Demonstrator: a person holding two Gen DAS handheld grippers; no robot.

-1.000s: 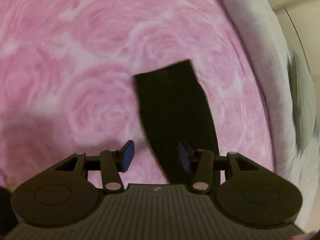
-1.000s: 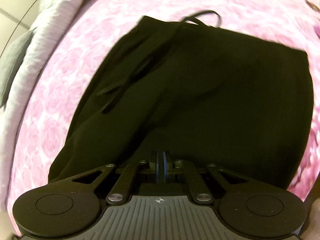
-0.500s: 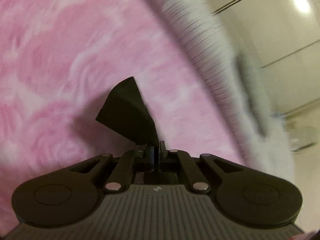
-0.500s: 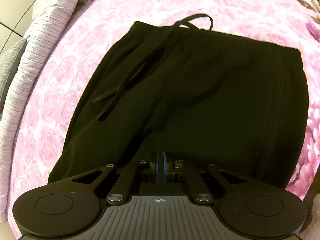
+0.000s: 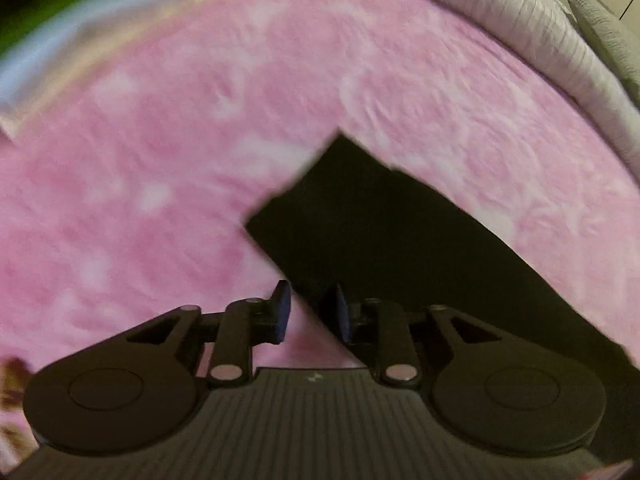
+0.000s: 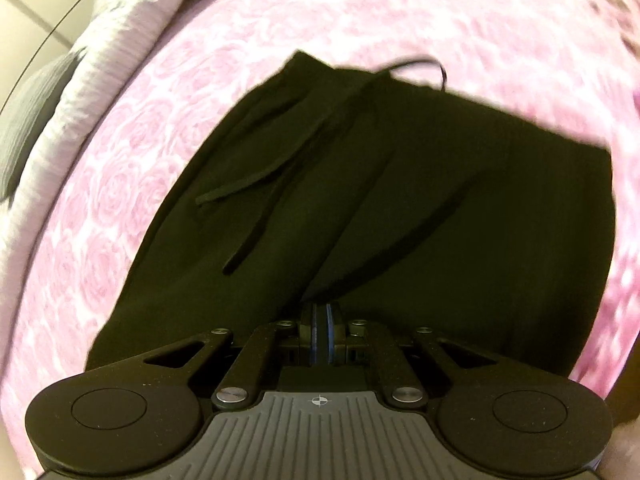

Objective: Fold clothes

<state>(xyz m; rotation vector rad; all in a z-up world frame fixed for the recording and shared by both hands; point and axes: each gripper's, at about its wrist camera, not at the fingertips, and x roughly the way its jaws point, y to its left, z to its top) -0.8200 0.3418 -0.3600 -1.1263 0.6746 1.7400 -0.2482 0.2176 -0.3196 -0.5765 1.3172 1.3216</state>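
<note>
1. Since a moment ago, the left gripper [image 5: 308, 312] has swung round and let go of the dark trouser leg [image 5: 400, 248] it was pinching half a second back; the leg end, which stood bunched up above the pads then, is now lying flat on the pink rose-patterned bedspread [image 5: 160, 160].
2. Its jaws are opening right now, and the blue pads [image 5: 282, 312] are standing apart without pressing on anything; the edge of the leg is running just between and behind them, though I cannot tell whether cloth is touching either pad.
3. From the left wrist view, the leg is stretching away from the gripper toward the lower right, its squared hem pointing up into the bedspread.
4. A pale ribbed pillow [image 5: 540, 28] is lying along the upper right edge of the bed.
5. The right gripper [image 6: 320, 336] is keeping its pads pressed together, clamped on a pinch of the black trousers [image 6: 440, 200] right at their near edge, much as it was a second ago.
6. The trousers are spreading out ahead of it on the bedspread, waistband at the far end, with the drawstring [image 6: 256, 184] trailing loose across the front.
</note>
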